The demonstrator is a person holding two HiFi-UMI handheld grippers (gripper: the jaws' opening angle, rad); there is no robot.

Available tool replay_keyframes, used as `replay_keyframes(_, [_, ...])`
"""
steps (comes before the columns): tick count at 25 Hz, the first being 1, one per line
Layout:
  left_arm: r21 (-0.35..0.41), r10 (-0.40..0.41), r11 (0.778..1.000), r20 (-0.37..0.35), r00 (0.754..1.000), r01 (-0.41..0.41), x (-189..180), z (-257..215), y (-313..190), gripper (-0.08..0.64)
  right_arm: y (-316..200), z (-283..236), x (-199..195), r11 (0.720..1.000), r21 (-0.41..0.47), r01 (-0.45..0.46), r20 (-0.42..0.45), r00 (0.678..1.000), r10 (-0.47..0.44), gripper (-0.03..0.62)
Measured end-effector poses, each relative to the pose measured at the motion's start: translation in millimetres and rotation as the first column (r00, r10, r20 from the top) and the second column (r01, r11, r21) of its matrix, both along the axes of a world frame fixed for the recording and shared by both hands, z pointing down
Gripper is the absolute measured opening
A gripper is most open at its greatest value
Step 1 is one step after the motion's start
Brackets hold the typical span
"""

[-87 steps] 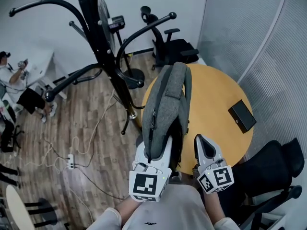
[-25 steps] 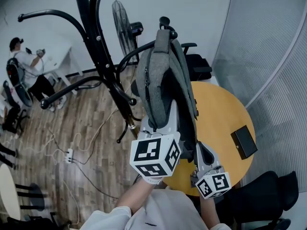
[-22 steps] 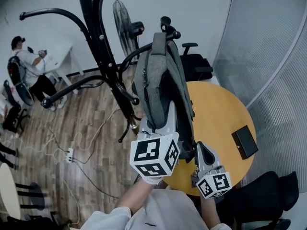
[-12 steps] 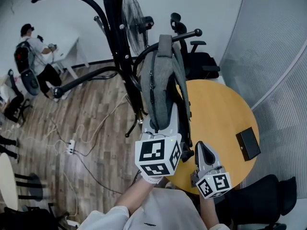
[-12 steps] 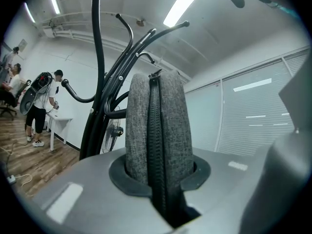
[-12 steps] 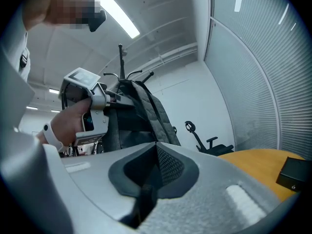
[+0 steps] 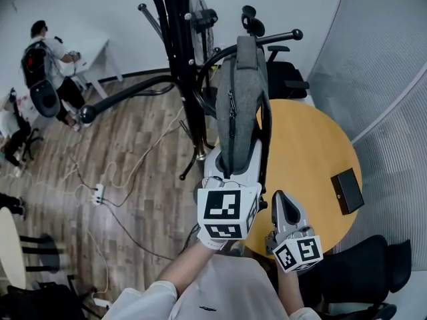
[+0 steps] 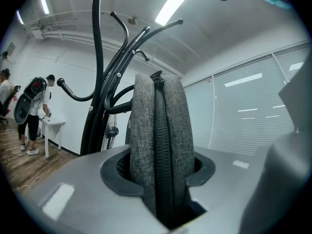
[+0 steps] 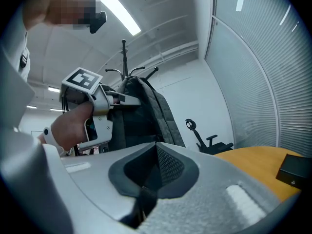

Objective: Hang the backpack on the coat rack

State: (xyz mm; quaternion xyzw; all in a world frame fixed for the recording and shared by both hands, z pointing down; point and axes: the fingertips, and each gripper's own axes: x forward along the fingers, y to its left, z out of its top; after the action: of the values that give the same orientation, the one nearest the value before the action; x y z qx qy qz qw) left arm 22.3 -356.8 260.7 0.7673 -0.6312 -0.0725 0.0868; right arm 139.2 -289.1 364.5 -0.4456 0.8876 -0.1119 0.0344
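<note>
The grey backpack [image 7: 240,105] hangs upright with its top handle looped over a curved arm [image 7: 273,39] of the black coat rack [image 7: 180,52]. My left gripper [image 7: 233,162] holds its jaws either side of the pack's lower zipper edge [image 8: 158,130]. Those jaws are opening, and a dark gap shows beside the fabric on the right. My right gripper [image 7: 285,204] sits lower and to the right, over the table edge, shut on a black strap [image 9: 146,202] of the backpack [image 9: 146,111].
A round wooden table [image 7: 307,152] with a black box [image 7: 347,191] is on the right. Office chairs [image 7: 283,79] and a fan [image 7: 200,15] stand behind the rack. A power strip and cables [image 7: 99,193] lie on the floor. A person [image 7: 47,52] stands at a white desk, far left.
The backpack and both grippers have drifted toward the rack and sunk a little. The handle now rests over the rack arm, and the pack hangs straighter.
</note>
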Motion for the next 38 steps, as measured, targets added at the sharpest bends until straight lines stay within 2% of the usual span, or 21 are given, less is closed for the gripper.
replay_keyframes(4, [0.001,0.093,0.996,0.001,0.996,-0.093,7,5,7,0.237,7,1,-5,1.000,0.001,-0.018,-0.009,1.000,0.018,0.002])
replay_keyframes(10, [-0.021,0.176,0.984,0.026,0.984,-0.176,9,20,28,0.260,20,3,-13,0.999,-0.008,-0.044,-0.027,0.999,0.044,0.003])
replay_keyframes(22, [-0.022,0.274,0.962,0.036,0.961,-0.273,-1,27,52,0.261,19,-6,-24,0.997,0.009,-0.075,-0.049,0.996,0.076,0.002])
replay_keyframes(33, [-0.062,0.226,0.972,0.018,0.974,-0.225,-71,52,73,0.189,11,-21,-50,0.992,0.074,-0.106,-0.070,0.991,0.111,0.003])
replay_keyframes(38, [-0.074,0.199,0.978,0.046,0.979,-0.195,-105,66,81,0.136,15,-33,-55,0.982,0.116,-0.147,-0.072,0.985,0.156,0.003])
